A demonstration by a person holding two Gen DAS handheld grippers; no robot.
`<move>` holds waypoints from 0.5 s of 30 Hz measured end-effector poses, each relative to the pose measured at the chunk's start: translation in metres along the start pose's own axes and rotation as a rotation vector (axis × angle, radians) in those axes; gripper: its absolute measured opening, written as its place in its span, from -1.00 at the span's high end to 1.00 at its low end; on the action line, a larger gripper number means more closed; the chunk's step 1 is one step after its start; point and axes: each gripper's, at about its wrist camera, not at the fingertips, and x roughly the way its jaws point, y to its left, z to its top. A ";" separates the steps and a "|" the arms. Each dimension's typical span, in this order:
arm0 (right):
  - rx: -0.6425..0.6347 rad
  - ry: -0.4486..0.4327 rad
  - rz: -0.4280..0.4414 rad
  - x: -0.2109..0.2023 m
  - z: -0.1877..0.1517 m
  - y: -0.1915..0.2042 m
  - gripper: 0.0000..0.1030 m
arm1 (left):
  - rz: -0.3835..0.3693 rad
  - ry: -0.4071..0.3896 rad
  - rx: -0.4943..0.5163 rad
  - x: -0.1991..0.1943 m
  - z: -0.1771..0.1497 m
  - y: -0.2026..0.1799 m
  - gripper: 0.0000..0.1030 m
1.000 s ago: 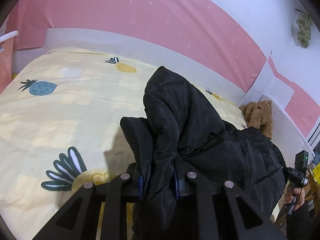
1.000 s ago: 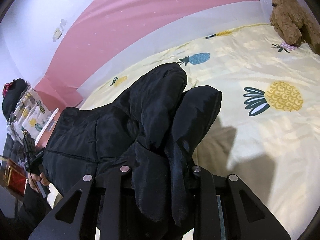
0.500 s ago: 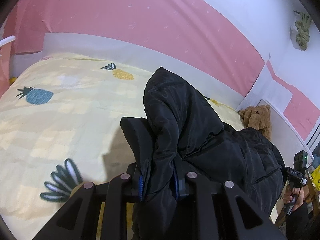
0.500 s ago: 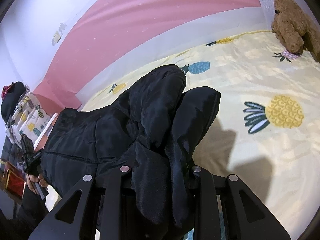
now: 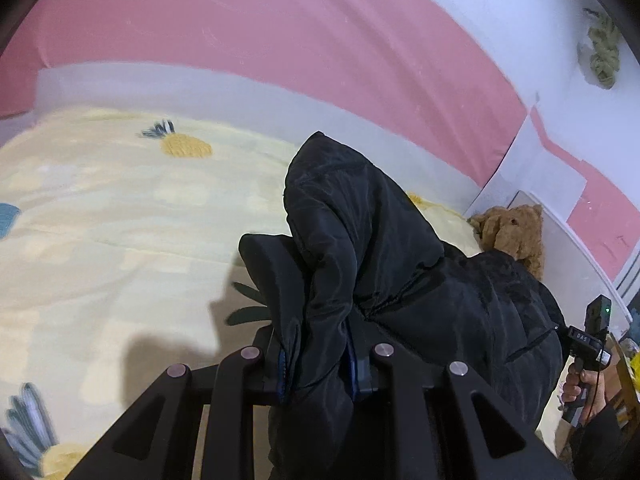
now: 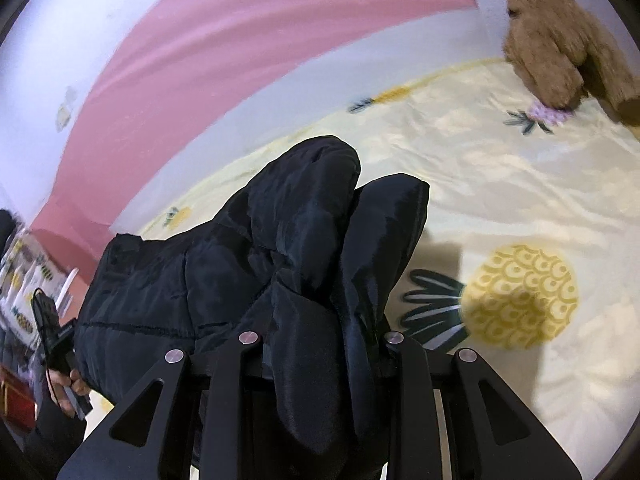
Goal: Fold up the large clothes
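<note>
Left wrist view: the left gripper (image 5: 320,364) is clenched on a bunched fold of the black jacket (image 5: 400,280), the padded cloth squeezed between its two fingers and rising above them in a tall puffed ridge. From there the jacket hangs off to the right, held up above the bed (image 5: 120,220), whose yellow cover shows pineapple prints; the cloth throws a shadow on the cover just left of the gripper. A brown teddy bear (image 5: 516,232) sits at the far right corner of the bed, partly behind the jacket. At the right edge the person's right hand (image 5: 584,388) grips the handle of the other tool. A pink and white wall (image 5: 280,40) stands behind the bed. Right wrist view: the right gripper (image 6: 324,344) is likewise clamped on a thick fold of the jacket (image 6: 240,264), which bulges up in two rounded lobes above the fingers and stretches away to the left, off the bed (image 6: 520,184). A yellow pineapple print lies just right of the gripper, partly in shadow. The teddy bear (image 6: 552,36) sits at the top right on the cover. At the left edge the left hand (image 6: 68,388) holds its tool's handle.
</note>
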 end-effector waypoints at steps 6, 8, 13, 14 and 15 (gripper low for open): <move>0.079 0.075 -0.052 0.039 -0.014 -0.044 0.23 | 0.083 0.097 -0.028 0.065 -0.035 0.010 0.51; 0.078 0.079 -0.065 0.039 -0.015 -0.042 0.10 | 0.084 0.100 -0.051 0.066 -0.045 0.019 0.44; 0.068 0.088 -0.119 0.016 -0.008 -0.032 -0.11 | 0.111 0.118 -0.045 0.052 -0.038 0.013 0.25; 0.049 0.078 -0.144 0.009 -0.007 -0.028 -0.12 | 0.115 0.117 -0.041 0.049 -0.037 0.010 0.25; 0.025 0.062 -0.168 0.002 -0.006 -0.025 -0.12 | 0.123 0.111 -0.037 0.041 -0.034 0.009 0.24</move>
